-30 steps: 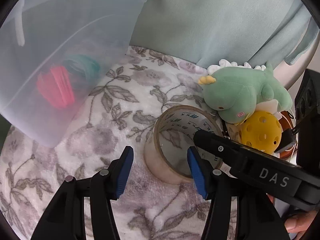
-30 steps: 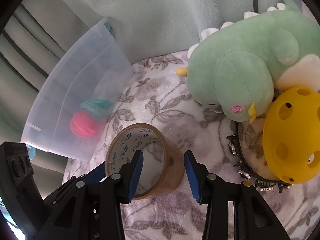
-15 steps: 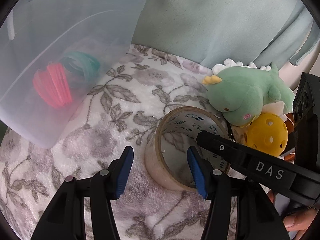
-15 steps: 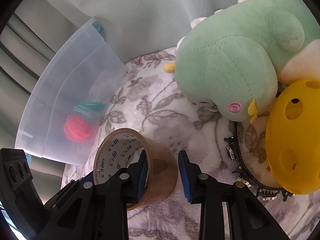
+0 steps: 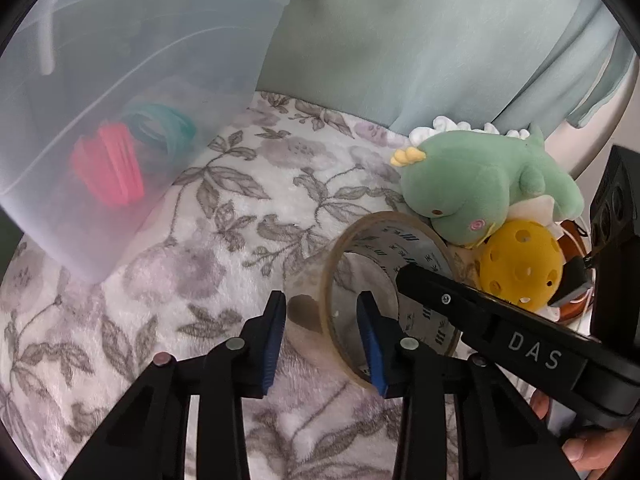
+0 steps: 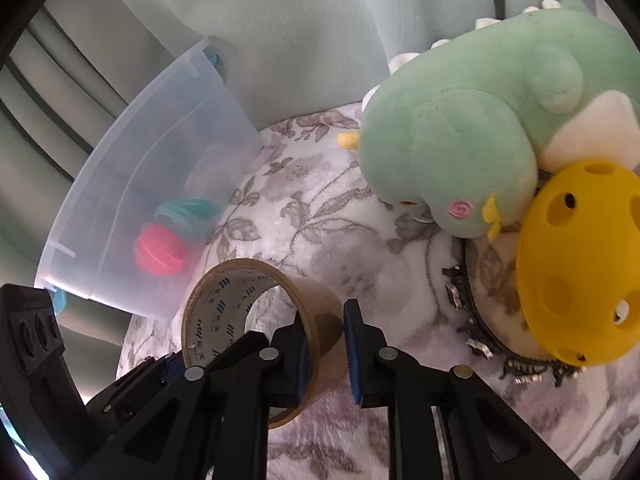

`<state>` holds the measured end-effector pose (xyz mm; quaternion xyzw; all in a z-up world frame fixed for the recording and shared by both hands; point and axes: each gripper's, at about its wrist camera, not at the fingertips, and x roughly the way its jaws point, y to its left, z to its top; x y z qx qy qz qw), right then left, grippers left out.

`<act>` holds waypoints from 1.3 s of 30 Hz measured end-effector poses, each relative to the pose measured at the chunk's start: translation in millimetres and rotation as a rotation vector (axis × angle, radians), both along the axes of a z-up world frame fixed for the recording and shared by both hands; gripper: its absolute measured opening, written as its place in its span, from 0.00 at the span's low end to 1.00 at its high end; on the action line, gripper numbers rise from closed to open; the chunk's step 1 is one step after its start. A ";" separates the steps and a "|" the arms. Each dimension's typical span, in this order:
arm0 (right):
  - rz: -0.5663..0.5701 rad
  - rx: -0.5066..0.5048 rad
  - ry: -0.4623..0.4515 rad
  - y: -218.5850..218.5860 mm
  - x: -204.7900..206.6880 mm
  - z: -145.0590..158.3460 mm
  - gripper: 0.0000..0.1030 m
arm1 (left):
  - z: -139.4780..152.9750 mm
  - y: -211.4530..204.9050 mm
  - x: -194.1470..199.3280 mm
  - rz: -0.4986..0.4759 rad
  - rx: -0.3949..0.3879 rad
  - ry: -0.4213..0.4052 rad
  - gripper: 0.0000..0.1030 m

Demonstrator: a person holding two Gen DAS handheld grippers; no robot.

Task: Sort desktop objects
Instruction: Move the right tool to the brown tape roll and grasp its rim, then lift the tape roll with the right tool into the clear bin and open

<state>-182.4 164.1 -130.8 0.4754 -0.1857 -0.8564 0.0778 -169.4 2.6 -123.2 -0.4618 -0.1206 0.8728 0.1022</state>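
A roll of brown packing tape stands tilted on the floral cloth; it also shows in the right wrist view. My left gripper has closed on the roll's near wall, one finger inside, one outside. My right gripper is shut on the opposite wall the same way. A clear plastic bin at the left holds a pink item and a teal item. A green plush dinosaur lies on a yellow perforated ball at the right.
A dark studded band lies on the cloth under the ball. A pale green curtain hangs behind. The floral cloth covers the surface between bin and toys.
Both grippers' jaws have narrowed onto the tape roll's walls. The roll now tips up from the cloth and sits closer to both cameras.
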 end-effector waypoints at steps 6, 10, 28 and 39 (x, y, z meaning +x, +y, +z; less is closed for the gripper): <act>-0.008 0.008 0.021 0.2 14.0 8.8 0.17 | 10.3 0.1 15.8 -0.001 -0.004 0.019 0.36; -0.009 0.021 0.046 -2.8 25.3 20.3 0.17 | 20.3 -0.6 26.9 -0.004 -0.009 0.036 0.36; 0.064 0.104 0.299 -54.4 71.0 127.4 0.17 | 114.3 -43.0 81.8 0.057 0.030 0.301 0.35; 0.170 0.114 0.365 -104.2 53.5 160.0 0.17 | 144.9 -89.5 77.2 0.133 -0.008 0.378 0.35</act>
